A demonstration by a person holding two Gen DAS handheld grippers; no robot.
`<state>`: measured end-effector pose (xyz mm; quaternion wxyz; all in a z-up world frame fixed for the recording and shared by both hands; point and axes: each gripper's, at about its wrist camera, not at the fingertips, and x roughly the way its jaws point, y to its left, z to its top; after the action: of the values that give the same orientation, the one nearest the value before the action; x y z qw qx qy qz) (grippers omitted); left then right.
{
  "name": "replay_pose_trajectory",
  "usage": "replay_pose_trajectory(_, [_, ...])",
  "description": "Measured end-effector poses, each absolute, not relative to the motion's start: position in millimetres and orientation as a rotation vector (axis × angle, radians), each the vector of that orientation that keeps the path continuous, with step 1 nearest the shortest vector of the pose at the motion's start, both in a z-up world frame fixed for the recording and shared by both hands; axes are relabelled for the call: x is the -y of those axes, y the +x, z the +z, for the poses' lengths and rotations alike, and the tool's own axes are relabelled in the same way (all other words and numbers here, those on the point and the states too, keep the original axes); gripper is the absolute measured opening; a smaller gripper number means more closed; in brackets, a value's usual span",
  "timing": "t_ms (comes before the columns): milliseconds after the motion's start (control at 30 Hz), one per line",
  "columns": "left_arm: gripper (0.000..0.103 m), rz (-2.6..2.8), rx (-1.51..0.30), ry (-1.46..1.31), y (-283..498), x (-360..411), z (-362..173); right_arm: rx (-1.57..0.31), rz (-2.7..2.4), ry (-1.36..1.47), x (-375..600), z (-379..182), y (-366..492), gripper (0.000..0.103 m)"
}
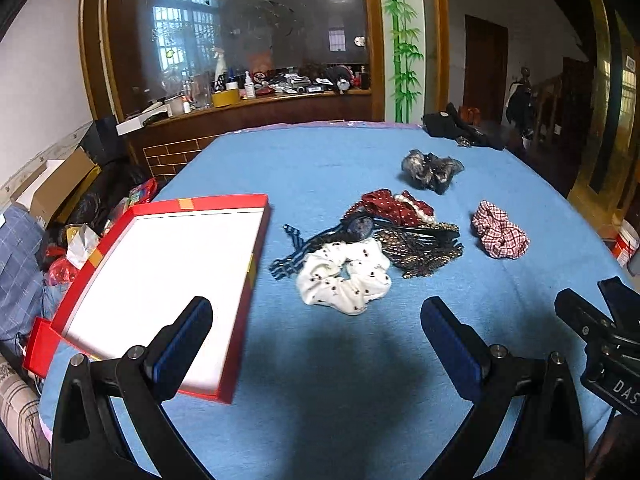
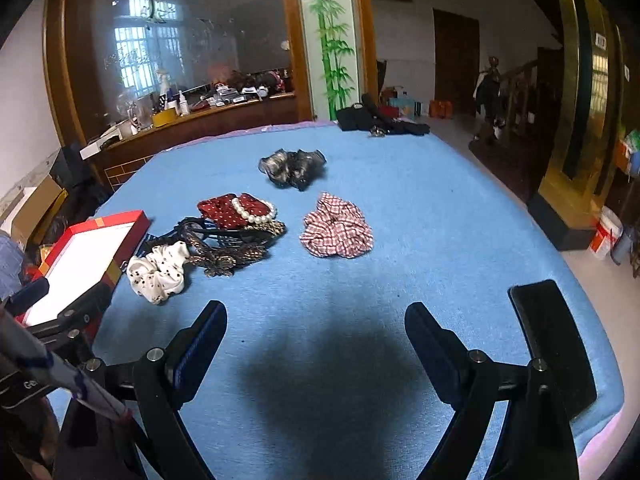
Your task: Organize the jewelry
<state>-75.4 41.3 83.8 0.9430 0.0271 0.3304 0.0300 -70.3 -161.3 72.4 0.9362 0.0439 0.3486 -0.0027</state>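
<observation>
Both grippers wide open, nothing between the pads: left gripper [image 1: 316,322] low over the blue tablecloth [image 1: 340,392], right gripper [image 2: 316,326] likewise, hovering over bare cloth.

Straight ahead of the left gripper, near: white dotted scrunchie [image 1: 345,278], closest piece of the pile. Lying flat, a soft ring with no real long axis, so any approach angle looks workable. Touching it behind: striped ribbon [image 1: 289,254] to the left, dark hair clip [image 1: 362,229] and bronze beaded piece [image 1: 420,250] to the right, clip's long axis running left to right. Further back, red dotted scrunchie [image 1: 394,206] with a pearl bracelet [image 2: 256,210] draped on it. Off to the right and apart from the pile: red plaid scrunchie [image 2: 338,227], ahead of the right gripper, clear cloth all round. Beyond, alone: grey sheer scrunchie [image 2: 292,168].

Red box [image 1: 262,216] open, white inside bare, just left of the pile and partly under the left finger's line of sight. Judging by layout: left side nearer both white scrunchie and box, short carry leftward; right side better placed for the plaid one. Box near the table's left edge, so little margin there. Plenty of open cloth in the foreground. Black phone-like slab [image 2: 548,340] by the right finger, worth avoiding.
</observation>
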Motion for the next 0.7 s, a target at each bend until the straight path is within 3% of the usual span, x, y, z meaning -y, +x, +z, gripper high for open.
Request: replay_pose_trajectory(700, [0.103,0.053,-0.685,0.043,-80.6,-53.4,83.4,-0.709,0.049,0.091,145.6,72.0,-75.5,0.093])
